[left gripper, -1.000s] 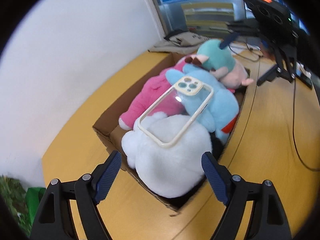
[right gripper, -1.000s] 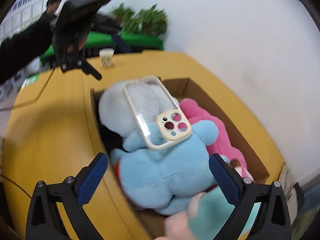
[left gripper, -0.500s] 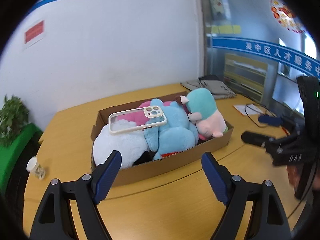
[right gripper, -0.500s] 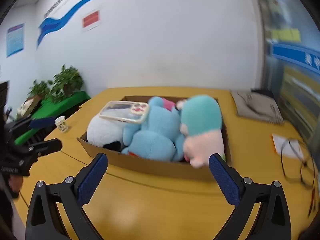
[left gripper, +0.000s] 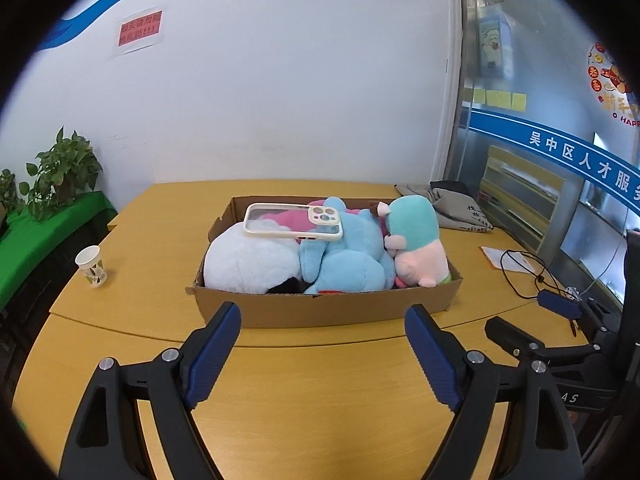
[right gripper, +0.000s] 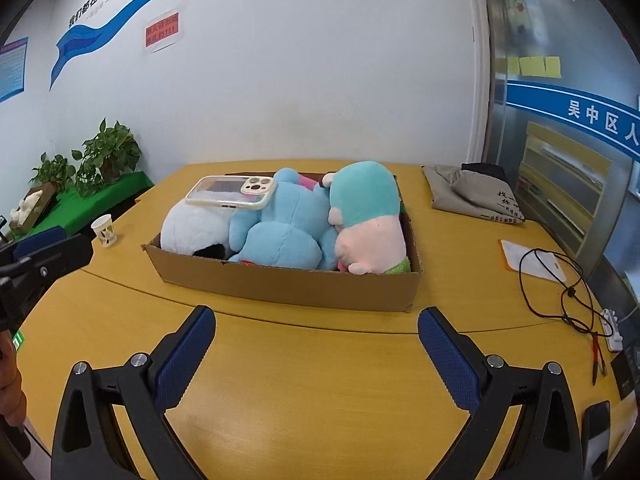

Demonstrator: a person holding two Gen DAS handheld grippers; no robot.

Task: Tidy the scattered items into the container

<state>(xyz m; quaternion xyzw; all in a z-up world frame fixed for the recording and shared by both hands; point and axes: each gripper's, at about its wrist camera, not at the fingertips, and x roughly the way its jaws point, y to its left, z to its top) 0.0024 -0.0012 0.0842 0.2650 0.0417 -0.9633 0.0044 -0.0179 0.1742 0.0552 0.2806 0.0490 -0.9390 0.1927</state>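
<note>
Left gripper [left gripper: 322,344]: your jaws stand wide apart at the bottom of the left view, with bare table between them and nothing held.
Right gripper [right gripper: 316,350]: equally wide, low in the right view, also holding nothing.
Box [left gripper: 320,312]: it sits mid-frame on the table [left gripper: 320,420], its near wall just beyond your fingertips.
Toys: white plush [left gripper: 250,258] at the left end, blue plush [left gripper: 348,258] in the middle, teal-and-pink plush [left gripper: 416,244] at the right end, and a strip of pink plush [left gripper: 290,218] behind. All are inside, heaped above the rim.
Phone case [left gripper: 294,222]: it lies flat on top of the white and blue plush, resting only on soft fur.
Progress: the tidying looks about done, as I see no toy left on the table.
Risk, case: nudge the box or a plush and the case could slide off the pile and over the far wall.
Risk, teal plush: it stands tall by the right wall, so a knock could tip it out.
Risk, cable [right gripper: 556,284]: it loops at right of the right view; sweeping your right gripper that way could snag it.
Risk, cup [left gripper: 92,266]: it stands left of the box, so a wide left swing could topple it.
</note>
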